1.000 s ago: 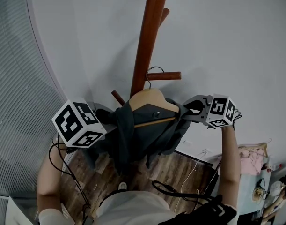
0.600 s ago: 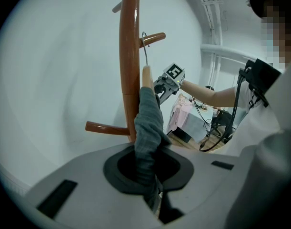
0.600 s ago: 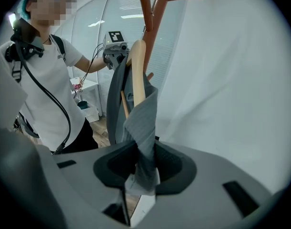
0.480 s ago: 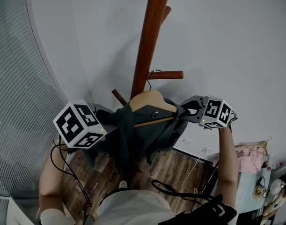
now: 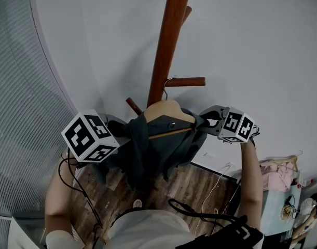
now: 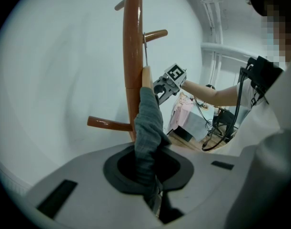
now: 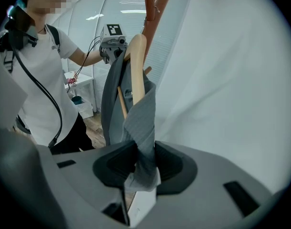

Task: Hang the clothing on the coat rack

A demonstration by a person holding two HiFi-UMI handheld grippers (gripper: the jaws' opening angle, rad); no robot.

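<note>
One tall coat rack [image 5: 166, 40] of reddish-brown varnished wood climbs toward 12 o'clock in the head view, a smooth round pole against a plain pale wall [image 5: 262, 45]. Below it the dark grey garment [image 5: 158, 149] drapes over a pale wooden hanger [image 5: 166, 110] at the centre of the frame, above a plank floor [image 5: 200, 185].

We hold the left gripper [image 5: 119, 129] at 9 o'clock of the hanger, its jaws closed tight on a fold of the garment's shoulder. The right gripper [image 5: 206, 117] sits at 3 o'clock. Its jaws have just been opening, with a twisted strip of grey cloth between them and both pads touching it.

The hanger's thin wire hook [image 5: 167, 83] appears looped over a short peg [image 5: 189, 81] that juts toward 3 o'clock, close to the pole. Whether it carries the full load we cannot tell.

We judge the step in hand to be the release. To do it well, we would ease the right side free slowly while the left side steadies the hanger, and watch that the hook settles deep on the peg. We would then draw each gripper back along the cloth, not across it, so the hanger does not tip or swing off.

The cloth looks soft, finely woven and limp, and likely to snag on a pad. The hanger is hard and curved at the shoulders, with a straight crossbar. The peg is round and slick, so the hook may slide along it.
</note>
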